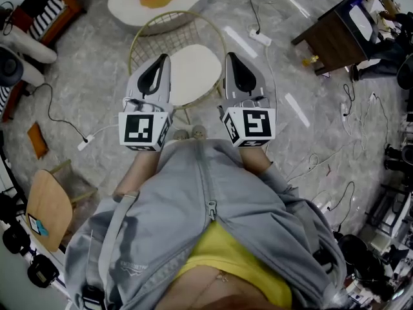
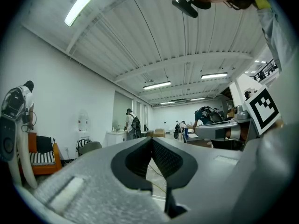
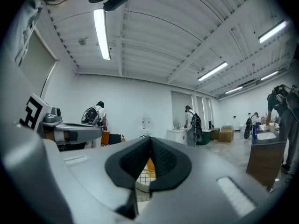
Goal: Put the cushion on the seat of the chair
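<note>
Seen from the head view: white cushion (image 1: 193, 73) lying flat on the seat of the gold wire chair (image 1: 143, 34), upper middle of the frame. Covers most of the seat, with the wire backrest curving round its upper and left edges.

Left gripper (image 1: 164, 58) and right gripper (image 1: 230, 57) side by side at the frame's centre, both pointing up the frame. Overlap the cushion's left and right edges in the picture, clear of it. Marker cubes at their near ends, just above a grey jacket (image 1: 206, 218) filling the lower half.

Fingers (image 2: 133, 162) in the left gripper view closed tip to tip, gripping nothing; only a thin gap lower down, with floor behind it. Same in the right gripper view: black fingers (image 3: 170, 164) pressed together at the tips, empty, with a patch of the chair's wire mesh showing through the gap beneath.

Elsewhere on the grey marbled floor (image 1: 97, 95): a white power strip (image 1: 261, 39) right of the chair, and a wooden stool (image 1: 48, 208) at lower left.
</note>
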`<state>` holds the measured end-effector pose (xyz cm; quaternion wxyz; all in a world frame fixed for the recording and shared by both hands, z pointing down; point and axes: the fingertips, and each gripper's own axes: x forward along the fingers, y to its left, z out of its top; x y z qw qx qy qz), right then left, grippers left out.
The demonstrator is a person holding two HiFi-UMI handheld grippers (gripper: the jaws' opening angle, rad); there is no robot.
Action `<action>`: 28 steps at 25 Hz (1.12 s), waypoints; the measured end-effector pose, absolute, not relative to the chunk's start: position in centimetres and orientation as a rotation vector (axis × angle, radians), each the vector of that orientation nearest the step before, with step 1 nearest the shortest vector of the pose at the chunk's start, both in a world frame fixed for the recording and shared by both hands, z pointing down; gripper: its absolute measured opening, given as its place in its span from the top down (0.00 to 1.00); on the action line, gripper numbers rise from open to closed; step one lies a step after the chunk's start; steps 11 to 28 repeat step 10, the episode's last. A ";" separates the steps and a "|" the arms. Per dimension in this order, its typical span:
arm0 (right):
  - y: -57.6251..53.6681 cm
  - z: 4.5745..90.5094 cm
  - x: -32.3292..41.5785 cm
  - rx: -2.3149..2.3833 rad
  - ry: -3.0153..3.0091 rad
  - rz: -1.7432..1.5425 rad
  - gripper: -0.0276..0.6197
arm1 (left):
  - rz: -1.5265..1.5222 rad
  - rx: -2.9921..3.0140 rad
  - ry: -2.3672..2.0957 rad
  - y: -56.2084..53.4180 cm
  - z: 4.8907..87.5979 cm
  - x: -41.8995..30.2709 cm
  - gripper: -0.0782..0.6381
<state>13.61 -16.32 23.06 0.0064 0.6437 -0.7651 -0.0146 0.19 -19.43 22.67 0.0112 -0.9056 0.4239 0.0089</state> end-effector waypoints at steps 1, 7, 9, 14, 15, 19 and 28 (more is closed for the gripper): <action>-16.3 23.2 13.7 2.008 -2.397 -0.047 0.96 | 0.033 -2.821 1.322 -19.3 22.7 0.3 0.90; -16.4 24.2 14.5 1.996 -2.412 -0.038 0.96 | 0.063 -2.811 1.320 -19.0 23.3 1.2 0.90; -16.5 24.3 14.8 1.987 -2.417 -0.049 0.96 | 0.074 -2.802 1.314 -19.0 23.4 1.6 0.90; -16.5 24.3 15.0 1.983 -2.419 -0.054 0.96 | 0.079 -2.798 1.311 -19.0 23.5 1.7 0.90; -16.5 24.3 15.0 1.983 -2.419 -0.054 0.96 | 0.079 -2.798 1.311 -19.0 23.5 1.7 0.90; -16.5 24.3 15.0 1.983 -2.419 -0.054 0.96 | 0.079 -2.798 1.311 -19.0 23.5 1.7 0.90; -16.5 24.3 15.0 1.983 -2.419 -0.054 0.96 | 0.079 -2.798 1.311 -19.0 23.5 1.7 0.90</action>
